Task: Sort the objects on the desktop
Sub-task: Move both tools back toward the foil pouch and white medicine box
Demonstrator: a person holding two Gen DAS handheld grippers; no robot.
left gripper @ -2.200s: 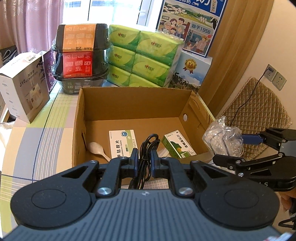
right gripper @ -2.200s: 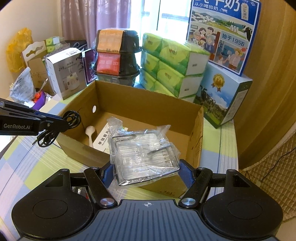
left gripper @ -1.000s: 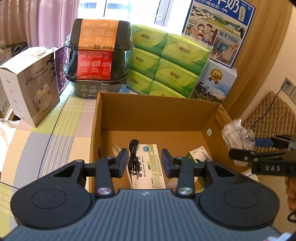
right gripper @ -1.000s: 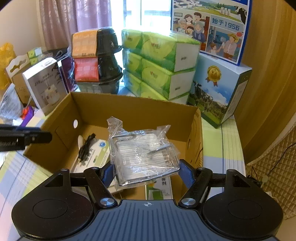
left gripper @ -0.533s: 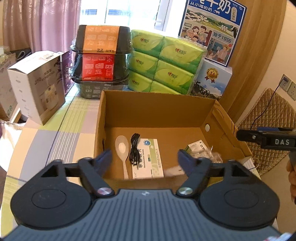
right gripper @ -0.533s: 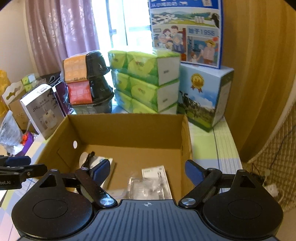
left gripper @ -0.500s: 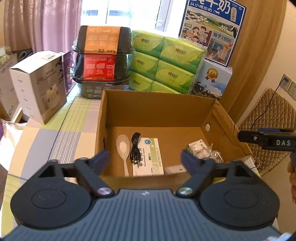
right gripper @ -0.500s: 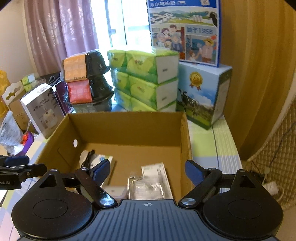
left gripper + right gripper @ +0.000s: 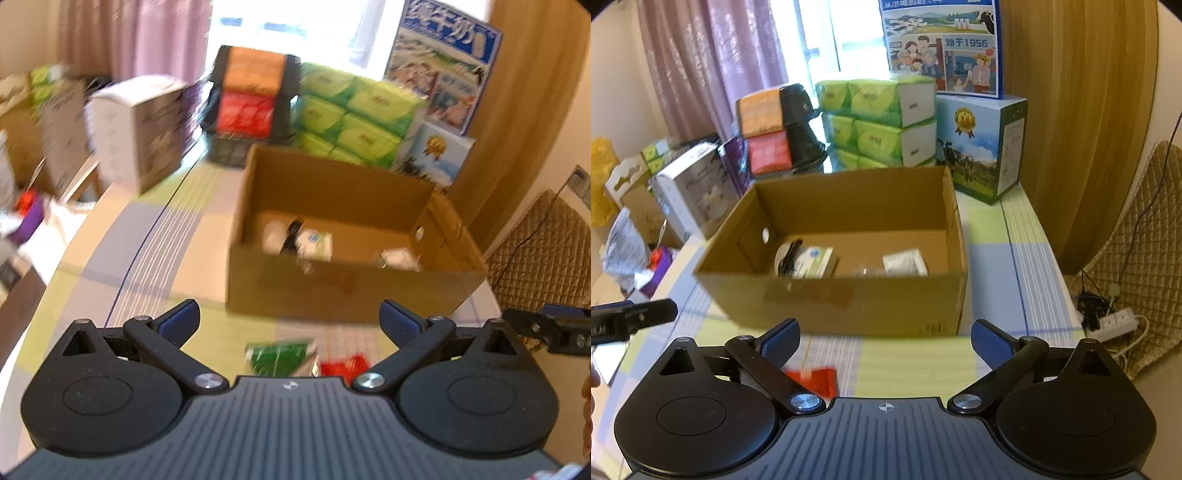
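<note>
1. Two packets are seen on the bench point(image 9: 155, 258) just ahead of the left tool point(image 9: 290, 321): a green packet point(image 9: 279, 356) slightly left of the tool's midline and a red packet point(image 9: 343, 365) slightly right of it. Both lie low between the spread fingers, nearer the tool's body than the tips. The view is blurred, so their long axes cannot be told for certain; the green one seems to run crosswise.
2. The left tool is held wide apart and nothing is gripped.
3. The box point(image 9: 351, 291) stands beyond the packets, its near wall facing the tool. Inside it a spoon, a dark cable and a white carton are made out dimly at the left, and a clear bag at the right.
4. From the right tool point(image 9: 884, 338) the red packet point(image 9: 814, 380) is seen low and to the left, beside the left finger point(image 9: 779, 338) and not between the two. This tool is also spread apart and empty.
5. The left tool is judged nearer to both packets; a short drop forward would be called for, then a lift over the near wall of the box point(image 9: 849, 299).
6. The bench is covered by a checked cloth in green, grey and cream.
7. Behind the box, black trays, green tissue packs point(image 9: 882, 122) and a blue milk carton point(image 9: 982, 147) are stacked before a window with a pink curtain.
</note>
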